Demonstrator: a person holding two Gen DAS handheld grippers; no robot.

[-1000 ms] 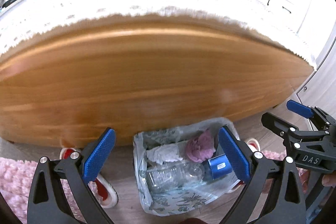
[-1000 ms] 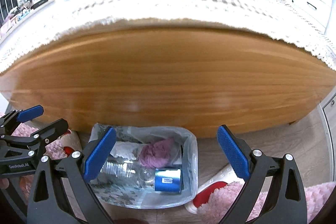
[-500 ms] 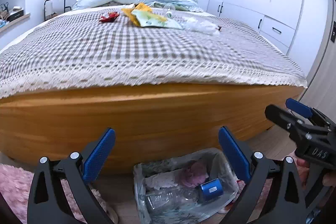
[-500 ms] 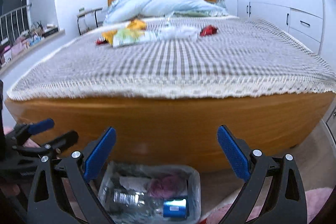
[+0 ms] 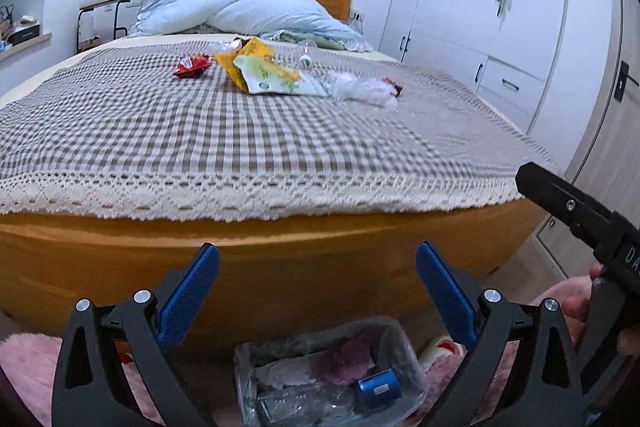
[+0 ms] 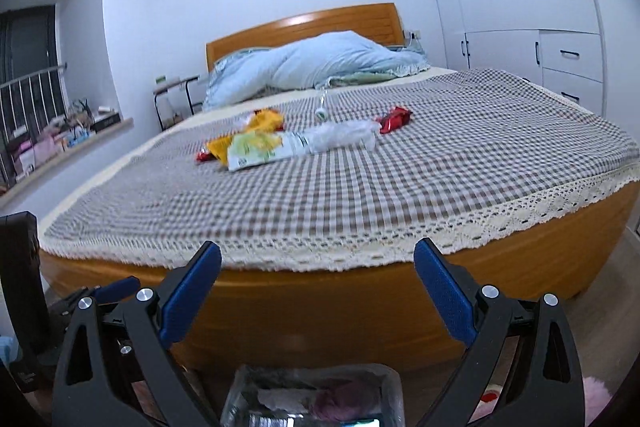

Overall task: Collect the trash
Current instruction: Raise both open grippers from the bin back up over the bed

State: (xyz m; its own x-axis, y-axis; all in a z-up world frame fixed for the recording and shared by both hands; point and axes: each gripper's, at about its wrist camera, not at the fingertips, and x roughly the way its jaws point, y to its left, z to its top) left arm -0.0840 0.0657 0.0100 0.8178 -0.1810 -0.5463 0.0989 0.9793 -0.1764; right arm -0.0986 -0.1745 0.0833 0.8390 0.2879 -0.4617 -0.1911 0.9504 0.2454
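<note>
Trash lies on the checked bedspread (image 5: 200, 131): a red wrapper (image 5: 192, 65), a yellow bag (image 5: 246, 57), a green-and-white packet (image 5: 276, 81), crumpled clear plastic (image 5: 360, 89), a second red wrapper (image 6: 395, 119) and a small clear bottle (image 5: 306, 57). At the foot of the bed stands a plastic-lined trash bin (image 5: 328, 379) holding a blue can (image 5: 379, 389), a pink wad and a bottle. My left gripper (image 5: 318, 291) is open above the bin with nothing in it. My right gripper (image 6: 318, 291) is open too, with nothing in it, and the bin (image 6: 312, 399) below it.
The wooden footboard (image 5: 280, 259) stands between the grippers and the trash. White wardrobes (image 5: 480, 27) line the right wall. A blue duvet (image 5: 256, 11) is heaped by the headboard. A pink rug (image 5: 28, 367) and slippers (image 5: 442, 347) lie on the floor. A side table (image 5: 100, 15) stands far left.
Both views have tilted up from the bin and footboard to the bed top, bringing the trash on the bedspread into sight. Both grippers stayed open with nothing in them.
</note>
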